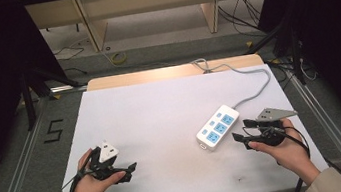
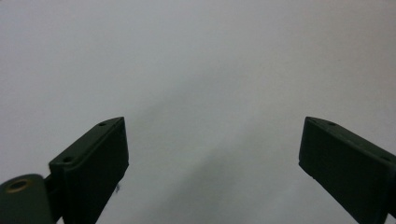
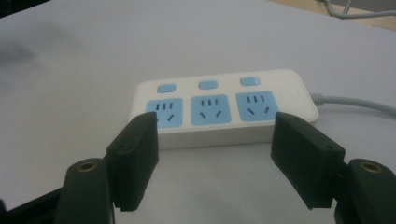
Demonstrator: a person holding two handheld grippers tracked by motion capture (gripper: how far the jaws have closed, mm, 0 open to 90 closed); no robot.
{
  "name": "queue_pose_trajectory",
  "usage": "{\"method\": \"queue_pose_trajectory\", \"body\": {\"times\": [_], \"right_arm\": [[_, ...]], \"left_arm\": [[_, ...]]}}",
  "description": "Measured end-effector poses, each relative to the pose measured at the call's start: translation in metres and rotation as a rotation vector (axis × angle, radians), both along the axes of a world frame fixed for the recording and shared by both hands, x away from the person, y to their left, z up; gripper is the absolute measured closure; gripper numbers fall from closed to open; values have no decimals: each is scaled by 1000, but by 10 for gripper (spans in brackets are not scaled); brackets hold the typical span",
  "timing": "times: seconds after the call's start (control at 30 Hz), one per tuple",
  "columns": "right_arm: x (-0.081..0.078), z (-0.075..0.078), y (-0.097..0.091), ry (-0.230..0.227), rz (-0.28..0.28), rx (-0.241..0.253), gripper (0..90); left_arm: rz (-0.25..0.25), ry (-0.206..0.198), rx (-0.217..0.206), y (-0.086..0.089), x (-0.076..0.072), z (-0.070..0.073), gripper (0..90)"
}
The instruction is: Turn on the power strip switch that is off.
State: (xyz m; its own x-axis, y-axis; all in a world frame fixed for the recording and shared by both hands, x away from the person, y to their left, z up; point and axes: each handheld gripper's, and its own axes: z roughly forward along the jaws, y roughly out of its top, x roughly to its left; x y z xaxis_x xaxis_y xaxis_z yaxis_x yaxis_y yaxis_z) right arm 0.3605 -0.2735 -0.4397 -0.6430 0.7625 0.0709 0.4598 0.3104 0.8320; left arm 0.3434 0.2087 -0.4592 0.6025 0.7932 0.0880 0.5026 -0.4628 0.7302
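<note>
The white power strip lies on the table near its right edge, its grey cable running to the far edge. The right hand-held gripper sits just beside it, jaws wide and empty. The left hand-held gripper, near the front left corner, also gapes empty.

A white three-socket plastic power strip lies on the white sheet-covered worktop, right of centre and set at a slant. Its grey cable runs off behind it toward the far edge. The right gripper sits just to the right of the strip, near the front edge, apart from it. The left gripper rests well apart, at the front left corner. Beyond the worktop, loose cables lie on the floor.
</note>
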Motion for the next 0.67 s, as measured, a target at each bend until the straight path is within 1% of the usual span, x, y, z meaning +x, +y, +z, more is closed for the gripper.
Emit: {"method": "queue_pose_trajectory", "body": {"times": [0.13,0.2,0.3,0.37,0.57,0.67], "right_arm": [[-7,-2,-5,0,-6,8,319],[-10,-3,-5,0,-5,3,316],[-13,-3,-6,-12,-6,13,310],[-14,-3,-6,-18,-6,18,308],[-15,-4,-6,-10,-8,15,306],[-14,-5,-6,-11,-10,22,306]], "left_arm": [[-2,0,4,0,0,0,81],[-4,-2,6,0,0,1,81],[-4,-2,7,0,0,1,80],[-4,-1,7,0,-1,1,81],[-5,-2,7,-1,-1,2,81],[-1,-1,6,-2,0,1,81]]}}
